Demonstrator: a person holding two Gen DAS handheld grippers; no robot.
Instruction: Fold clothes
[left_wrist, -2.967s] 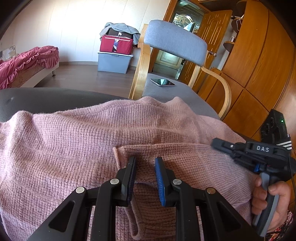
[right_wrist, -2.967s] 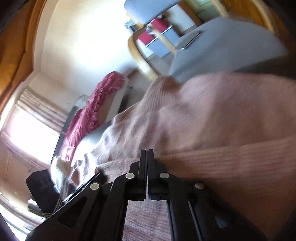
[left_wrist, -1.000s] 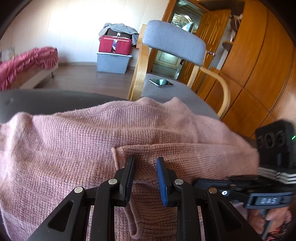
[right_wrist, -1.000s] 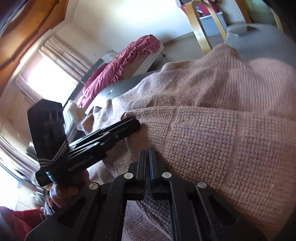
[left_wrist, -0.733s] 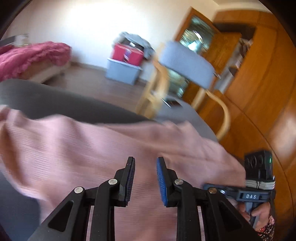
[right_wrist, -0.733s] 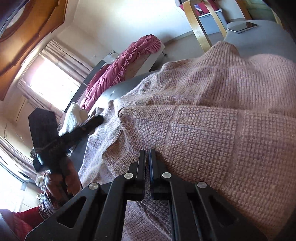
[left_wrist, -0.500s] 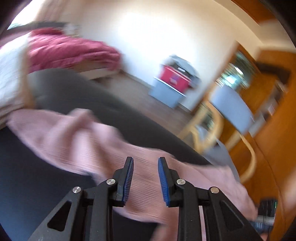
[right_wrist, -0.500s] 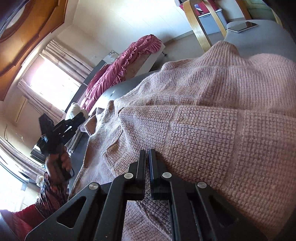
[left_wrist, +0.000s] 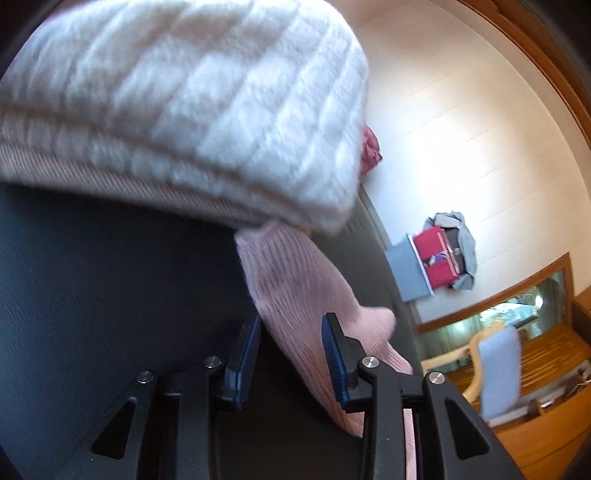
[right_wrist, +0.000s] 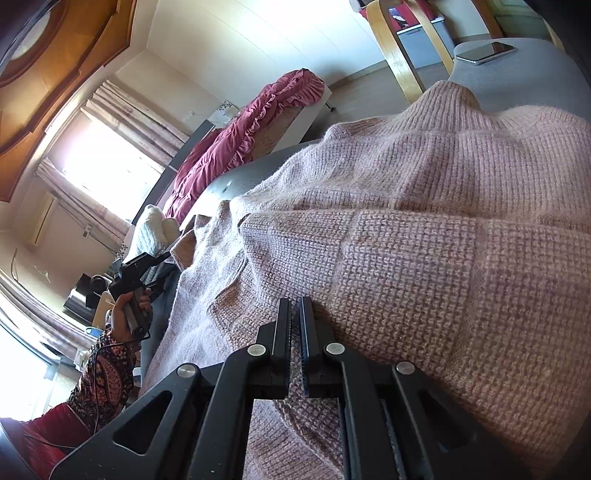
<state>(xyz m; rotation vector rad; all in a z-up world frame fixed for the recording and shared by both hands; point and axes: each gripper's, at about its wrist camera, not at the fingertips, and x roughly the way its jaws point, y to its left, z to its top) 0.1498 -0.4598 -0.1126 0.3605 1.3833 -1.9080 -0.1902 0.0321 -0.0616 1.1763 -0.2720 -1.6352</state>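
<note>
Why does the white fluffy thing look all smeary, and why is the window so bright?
Left wrist view: the white knit is smeared by motion blur, the pink sleeve too. Right wrist view: sharp, the pink sweater shows every stitch, but the window is washed out by glare and the walls bend, fisheye.

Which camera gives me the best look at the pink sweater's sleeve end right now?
The left wrist view. The sleeve lies close up between the opening jaws of the left gripper, cuff toward the white folded knit. The right wrist view shows mostly the sweater's body; its sleeve end is small and far off there.
</note>
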